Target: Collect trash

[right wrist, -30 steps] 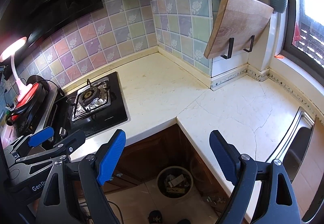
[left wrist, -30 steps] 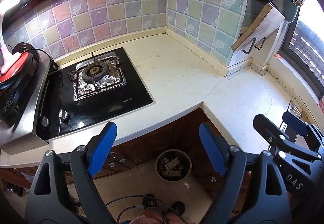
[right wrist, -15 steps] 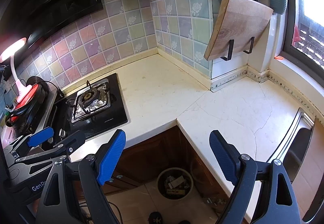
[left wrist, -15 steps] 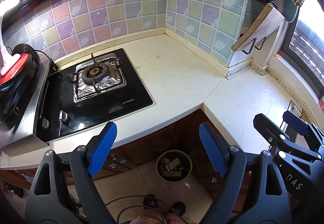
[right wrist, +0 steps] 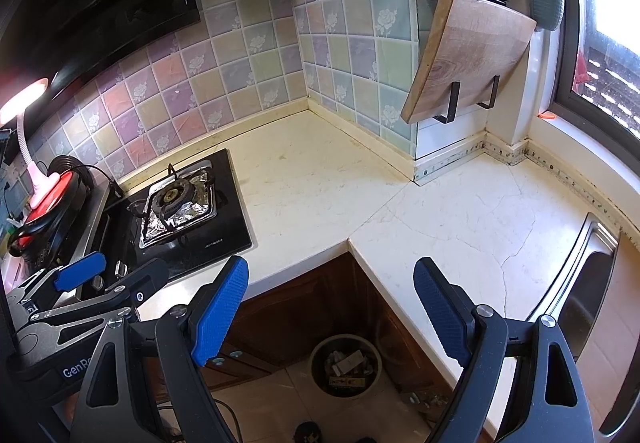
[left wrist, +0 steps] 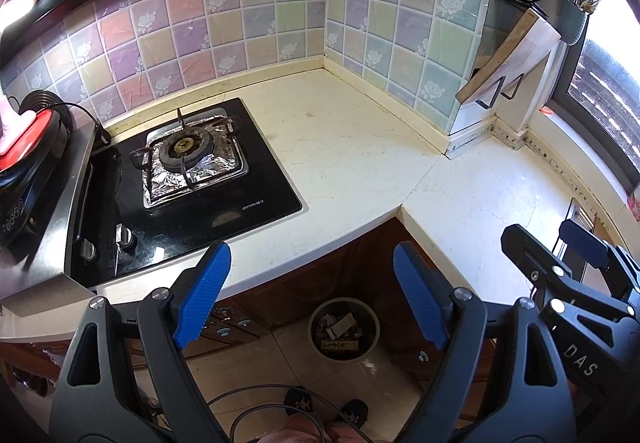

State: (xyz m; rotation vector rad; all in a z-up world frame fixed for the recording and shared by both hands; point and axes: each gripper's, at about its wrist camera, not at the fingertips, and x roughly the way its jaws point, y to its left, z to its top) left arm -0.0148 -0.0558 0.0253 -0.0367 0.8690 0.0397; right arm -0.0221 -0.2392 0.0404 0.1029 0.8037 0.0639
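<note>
Below both open jaws, trash bin (left wrist: pixel 344 331) on floor, well apart

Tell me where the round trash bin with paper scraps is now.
The round trash bin stands on the tiled floor below the inner corner of the cream countertop, against the dark wooden cabinets; both views show it low and central.

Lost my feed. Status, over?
Left gripper open, empty. Right gripper open, empty. Trash bin on floor below, holding scraps. Nothing blocking.
</note>
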